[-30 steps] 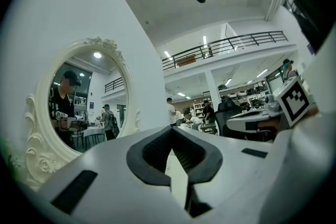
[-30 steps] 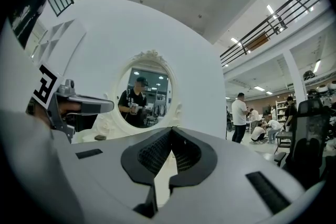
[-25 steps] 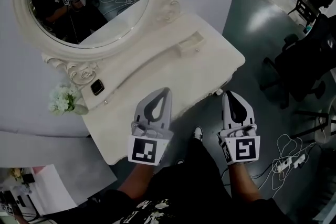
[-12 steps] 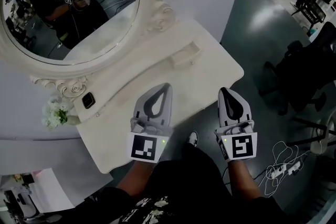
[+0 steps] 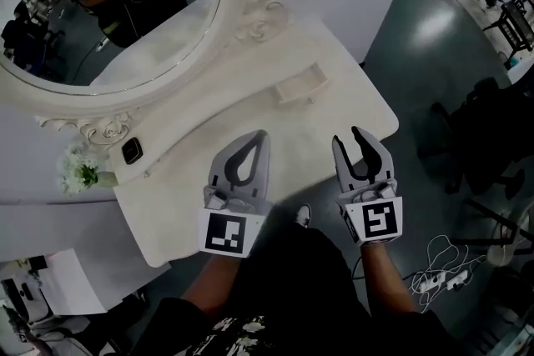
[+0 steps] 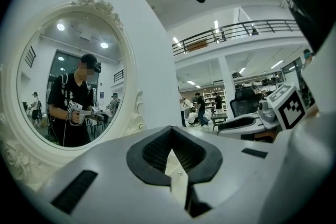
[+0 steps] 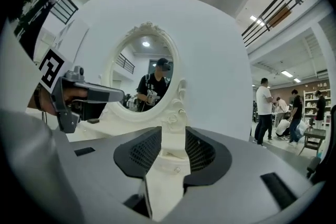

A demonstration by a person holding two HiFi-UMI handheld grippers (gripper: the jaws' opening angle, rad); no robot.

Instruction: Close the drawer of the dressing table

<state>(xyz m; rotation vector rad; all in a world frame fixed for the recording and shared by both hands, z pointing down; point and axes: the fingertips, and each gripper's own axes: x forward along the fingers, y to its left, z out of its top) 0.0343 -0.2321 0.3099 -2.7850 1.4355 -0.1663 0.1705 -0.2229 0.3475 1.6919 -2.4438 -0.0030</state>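
Cream dressing table [image 5: 338, 119] w/ oval mirror [image 5: 108, 12]: small drawer [image 5: 300, 85] sticks out by the mirror base, ahead of both grippers, untouched. Left gripper [image 5: 260, 137] jaws pressed together, empty. Right gripper [image 5: 350, 142] jaws opening, spread, nothing btwn.

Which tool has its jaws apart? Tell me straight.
The right tool. Its jaws are opening into a fork with nothing between them, while the left tool has its tips pressed together in a closed point.
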